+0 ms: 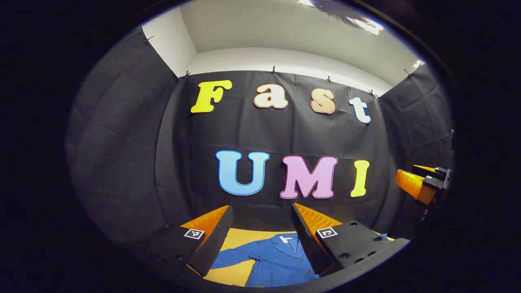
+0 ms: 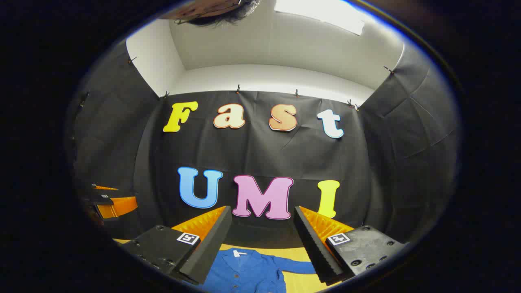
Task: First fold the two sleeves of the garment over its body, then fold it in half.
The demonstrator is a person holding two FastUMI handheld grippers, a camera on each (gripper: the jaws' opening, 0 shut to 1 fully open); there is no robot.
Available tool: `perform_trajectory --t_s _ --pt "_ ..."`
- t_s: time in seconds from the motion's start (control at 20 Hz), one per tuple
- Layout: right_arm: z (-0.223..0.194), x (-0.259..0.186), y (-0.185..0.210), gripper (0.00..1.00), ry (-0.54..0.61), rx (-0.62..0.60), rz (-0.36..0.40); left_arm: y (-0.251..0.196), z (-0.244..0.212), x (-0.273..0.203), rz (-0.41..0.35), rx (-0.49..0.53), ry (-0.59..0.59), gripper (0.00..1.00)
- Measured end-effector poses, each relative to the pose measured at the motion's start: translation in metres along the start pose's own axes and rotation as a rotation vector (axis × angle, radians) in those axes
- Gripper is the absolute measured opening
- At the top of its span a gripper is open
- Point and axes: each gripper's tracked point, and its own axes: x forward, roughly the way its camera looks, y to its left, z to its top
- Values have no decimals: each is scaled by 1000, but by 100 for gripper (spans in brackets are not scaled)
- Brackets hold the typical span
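Left gripper (image 1: 260, 213) fingers spread, right gripper (image 2: 262, 215) likewise; blue garment (image 1: 276, 260) flat on yellow tabletop (image 1: 244, 236); white wall (image 1: 285, 61) above.

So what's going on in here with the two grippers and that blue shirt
A person holds a gripper in each hand above a blue garment lying flat on a yellow table. The left gripper and the right gripper are both open, raised and touching nothing. The garment's sleeves are spread out to the sides and no fold is made, so the folding has not started.
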Motion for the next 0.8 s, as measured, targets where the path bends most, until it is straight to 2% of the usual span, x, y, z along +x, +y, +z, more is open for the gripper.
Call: perform_trajectory --t_s 0.05,0.15,0.35,0.5,0.7,0.8 --pt "-3 1 -2 97 9 -2 -4 -1 0 3 -5 -2 3 82" --pt "-7 2 -5 98 22 -4 -12 -6 -3 10 -23 2 8 82" --pt "-13 7 -10 98 37 16 -33 -12 -8 16 -56 14 16 82" --pt "-19 9 -16 98 53 24 -50 -22 -7 19 -107 1 6 82" --pt "-21 13 -17 98 56 11 -59 -25 -5 22 -122 22 -7 82" --pt "-21 14 -14 93 56 25 -52 -25 -6 24 -122 28 -7 82"
